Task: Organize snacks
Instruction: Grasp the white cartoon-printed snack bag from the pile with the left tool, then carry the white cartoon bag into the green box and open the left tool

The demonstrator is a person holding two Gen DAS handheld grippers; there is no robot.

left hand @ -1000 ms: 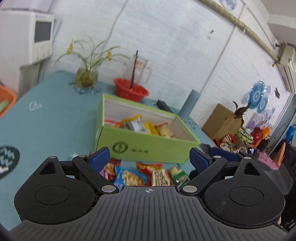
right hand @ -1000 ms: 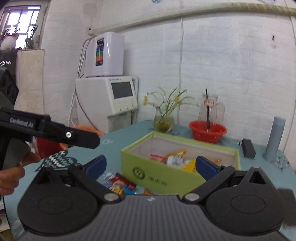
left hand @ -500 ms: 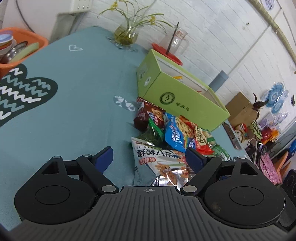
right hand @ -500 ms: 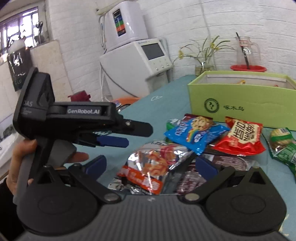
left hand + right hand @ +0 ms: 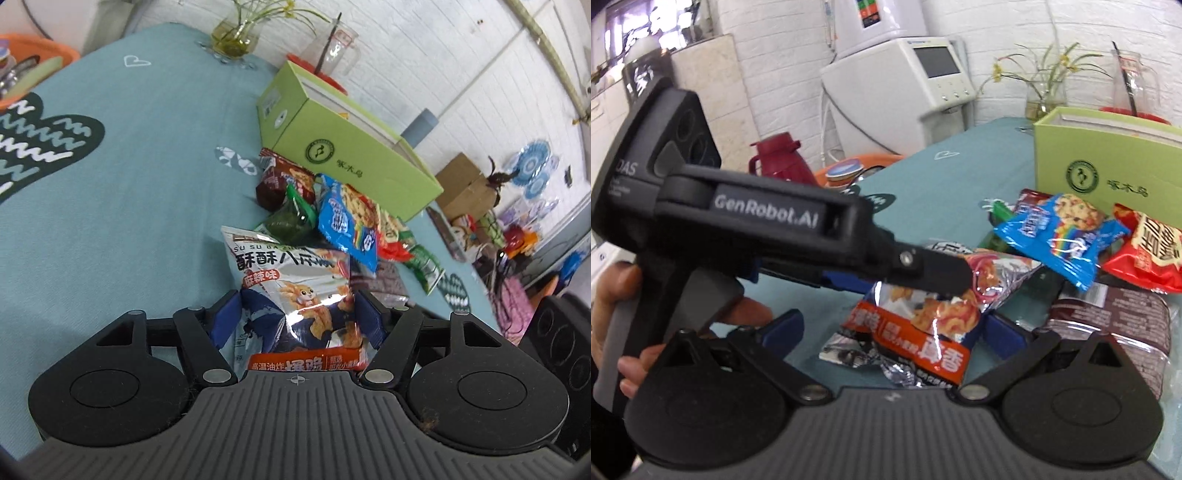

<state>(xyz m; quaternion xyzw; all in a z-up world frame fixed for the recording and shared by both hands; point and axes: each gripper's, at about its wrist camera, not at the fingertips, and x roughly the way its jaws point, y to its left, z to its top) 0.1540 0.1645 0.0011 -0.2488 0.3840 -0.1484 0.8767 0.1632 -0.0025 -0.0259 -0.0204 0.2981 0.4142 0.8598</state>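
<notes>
Left gripper (image 5: pixel 297 314): jaws have just been closing; blue pads now touch both sides of the silver bag (image 5: pixel 291 291), whose foil buckles between them.
Right gripper (image 5: pixel 892 328): jaws wide apart, holding nothing; the near end of the same bag lies between its pads without touching either.
Silver bag: nearest snack, on the teal cloth (image 5: pixel 110 206), at the near edge of the pile.
Pile: blue cookie pack (image 5: pixel 343 225), green pack (image 5: pixel 291 218), dark red pack (image 5: pixel 273 181) and red pack (image 5: pixel 1148 251) overlap just beyond the bag.
Brown pack (image 5: pixel 1115 325): near right, beside the right gripper.
Box (image 5: pixel 343 147): green, open-topped, touching the far side of the pile; likely where the snacks go.
Risk, slip: the grip sits on puffed, glossy foil, so the bag may squirt out when raised.
Risk, crush: harder closing could break the crisps.
Risk, drag: the far corner sits close to the green pack, so a lift might pull neighbours along.
Risk, clash: both grippers crowd one bag and could knock together.
</notes>
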